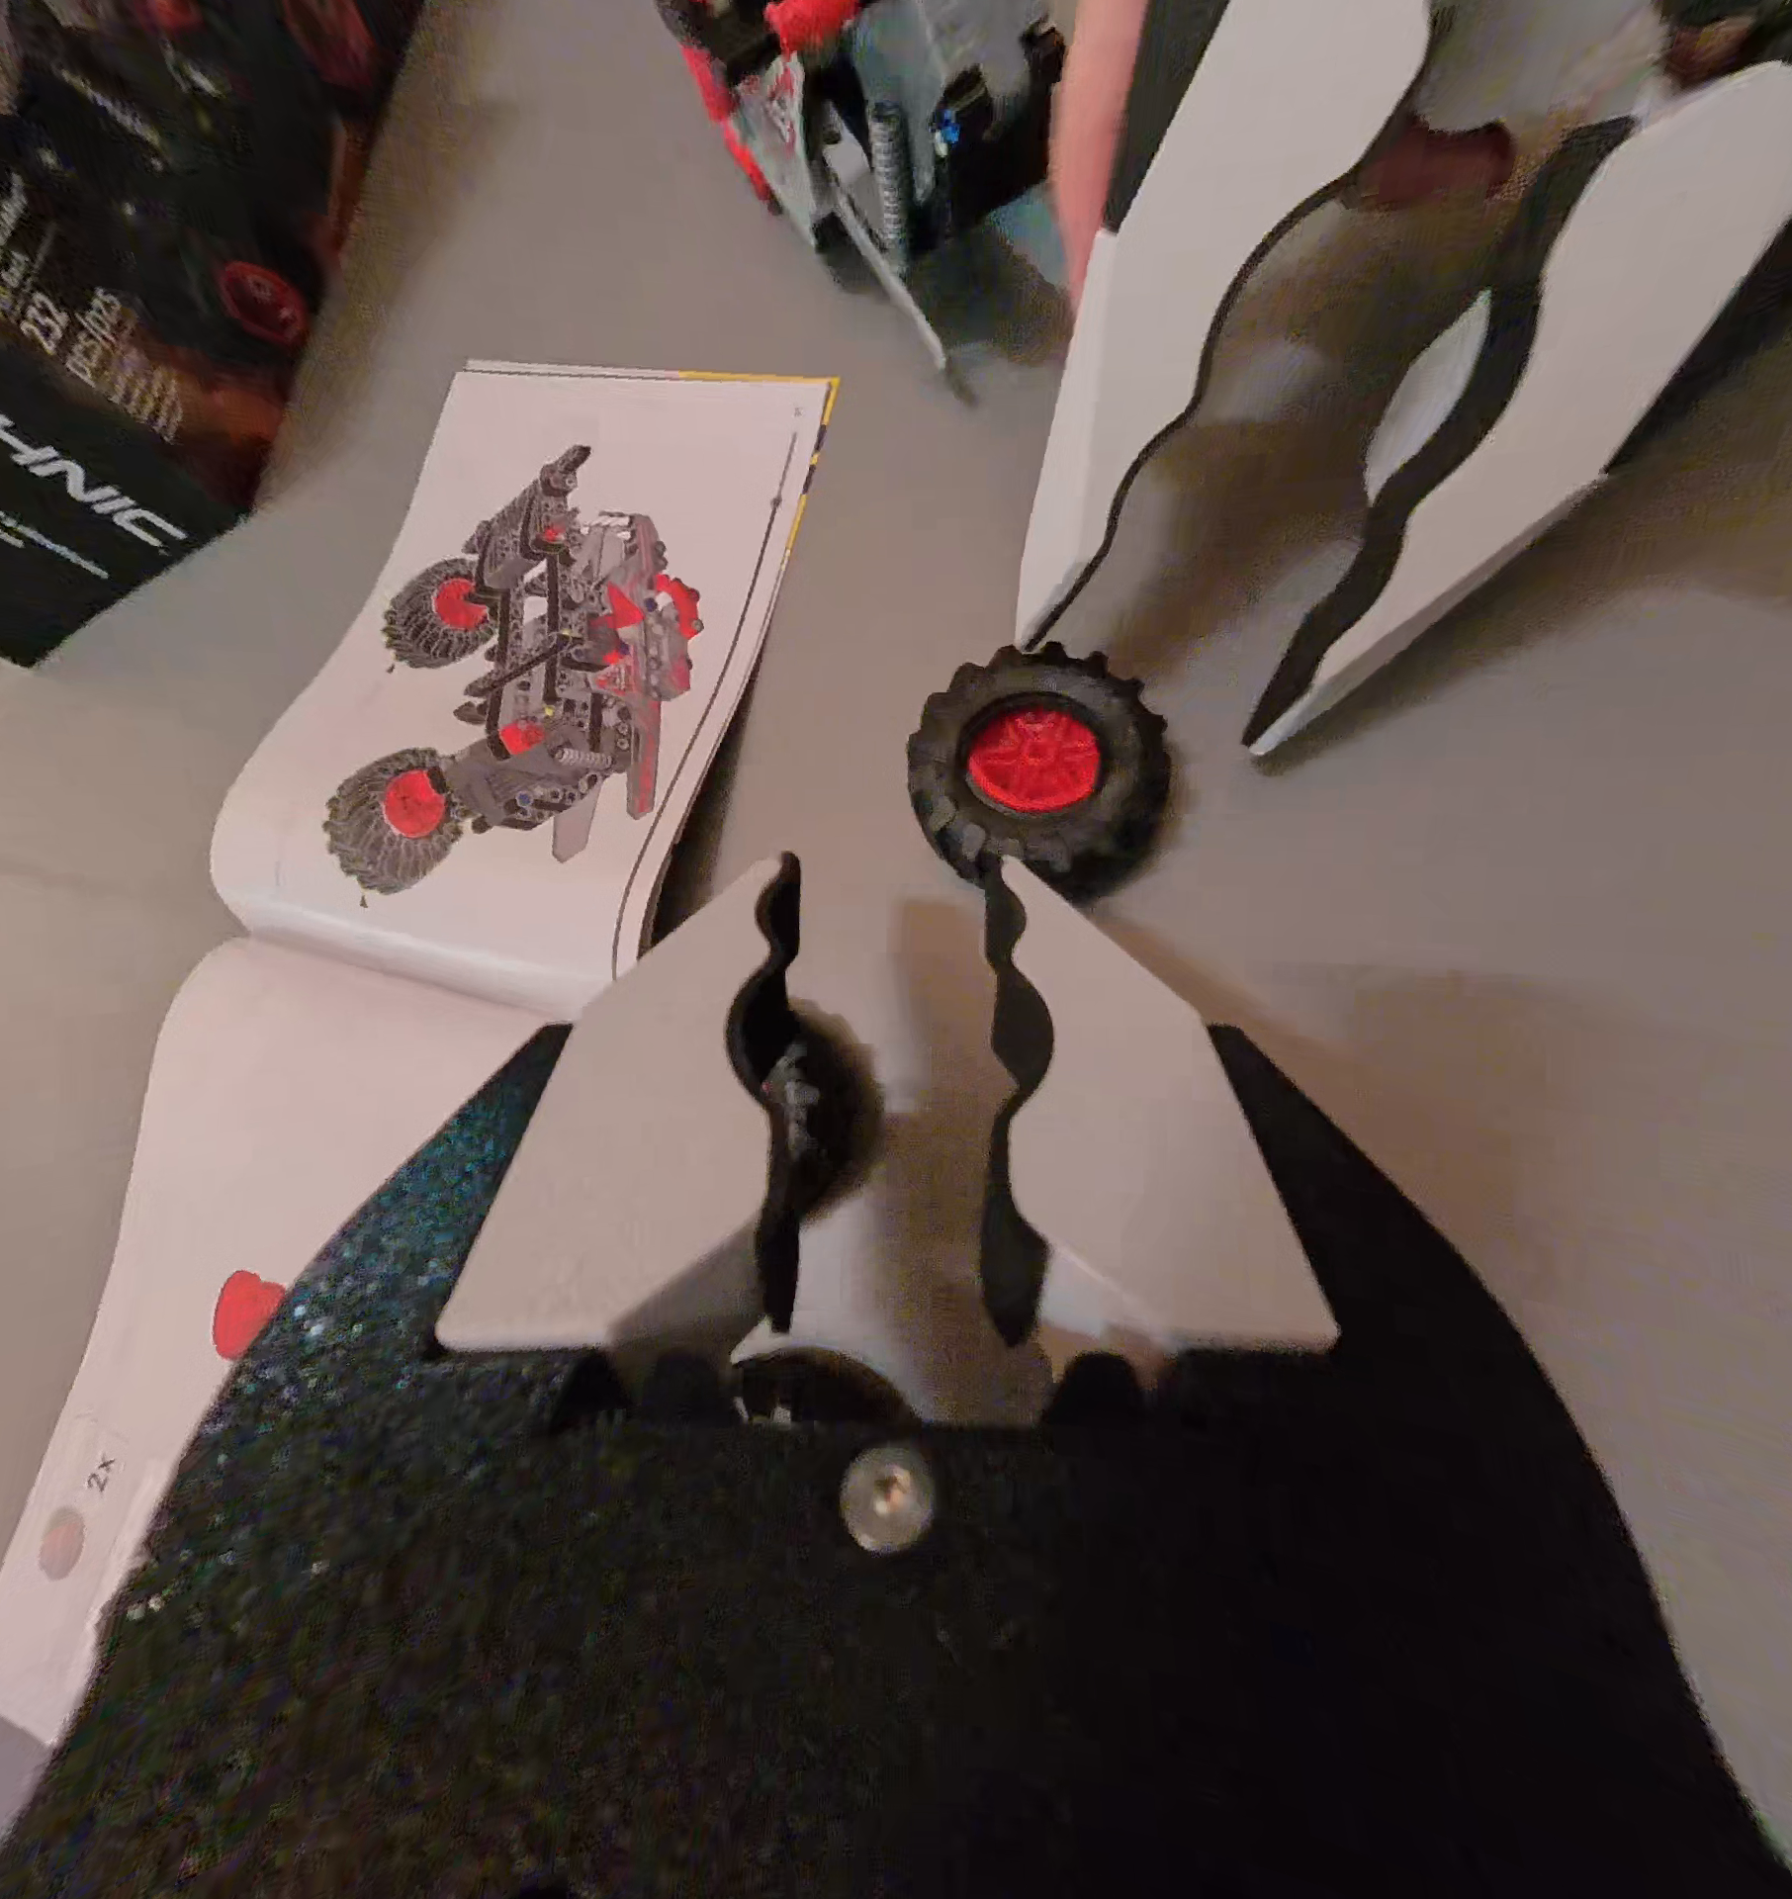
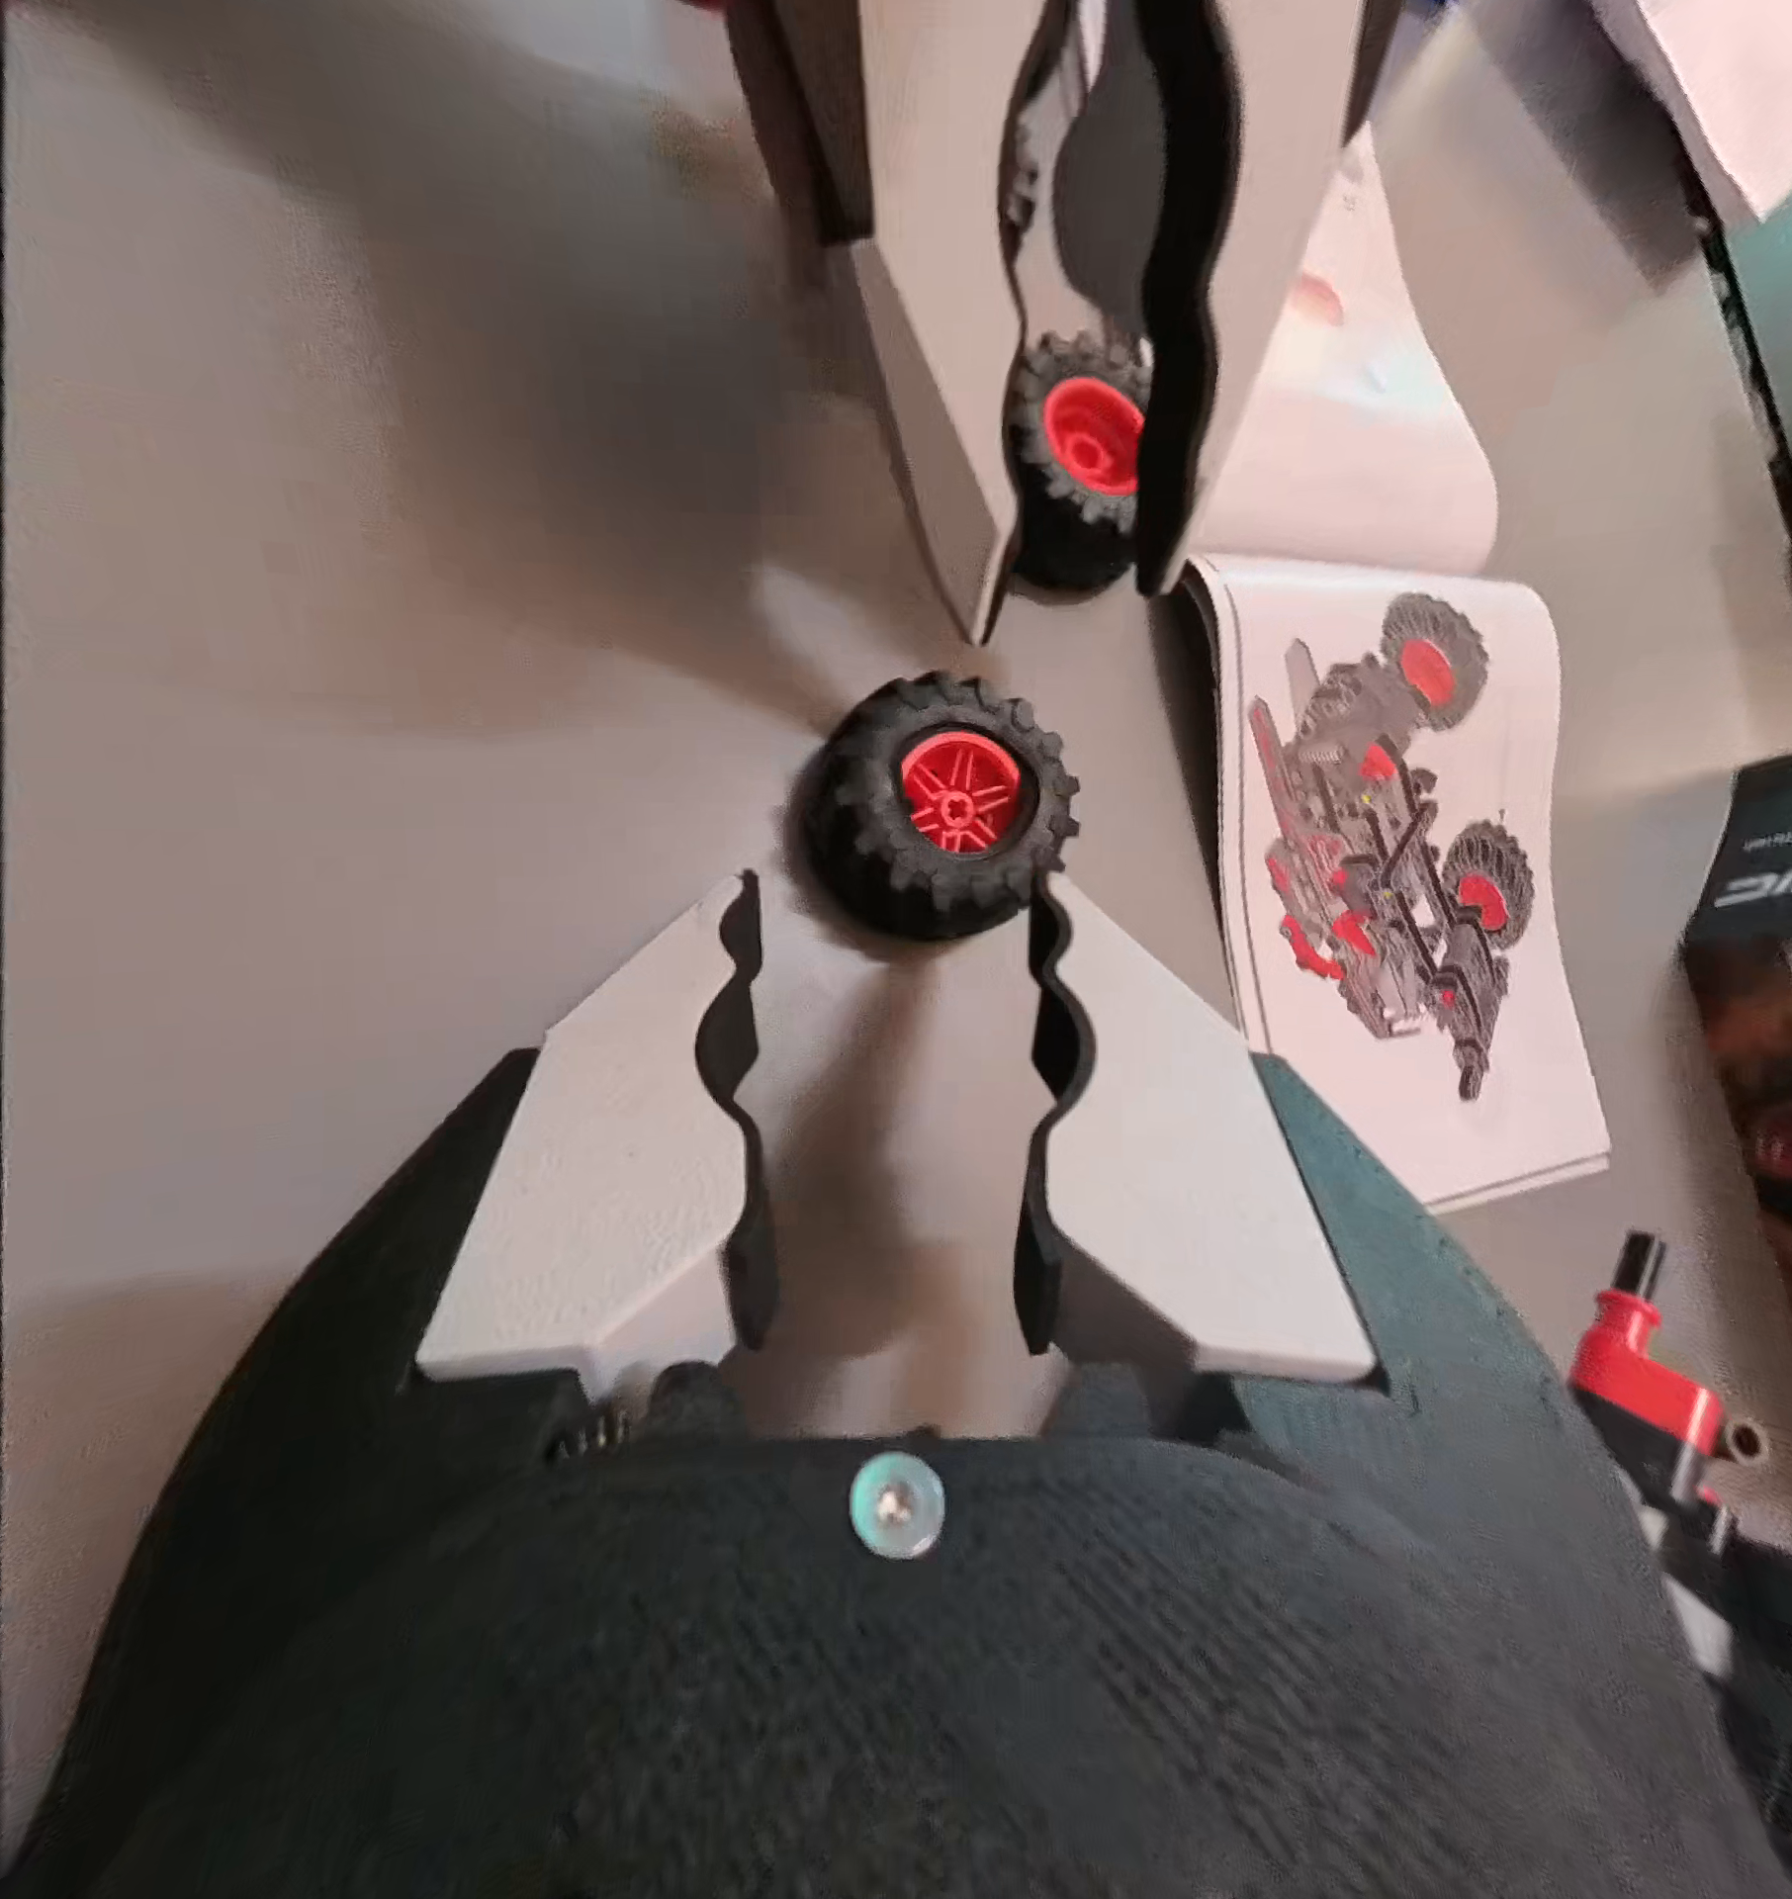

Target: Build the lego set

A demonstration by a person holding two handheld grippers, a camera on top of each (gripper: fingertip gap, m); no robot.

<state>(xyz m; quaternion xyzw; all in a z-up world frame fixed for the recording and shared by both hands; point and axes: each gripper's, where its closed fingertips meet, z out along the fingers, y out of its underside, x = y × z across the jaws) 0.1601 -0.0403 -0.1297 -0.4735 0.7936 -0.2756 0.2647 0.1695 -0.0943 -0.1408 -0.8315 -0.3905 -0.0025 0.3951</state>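
with our right gripper (image 2: 897,889) spread just at six o'clock of the loose wheel (image 2: 941,807) and our left gripper (image 1: 892,873) apart around another wheel (image 2: 1077,452), a skewed close could roll it away.

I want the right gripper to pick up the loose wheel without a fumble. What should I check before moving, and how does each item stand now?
1. Right gripper open: ok, jaws apart.
2. Loose wheel in reach: ok, it lies on the table just ahead of the fingertips, red hub up.
3. Gap wider than the wheel: cannot tell, they look about equal.
4. Left gripper out of the way: not ok, its tips sit close behind the wheel.
5. Second wheel secure: cannot tell; it sits between the left fingers, but the left wrist view shows a gap beside it.
6. Instruction booklet clear: ok, off to the side.
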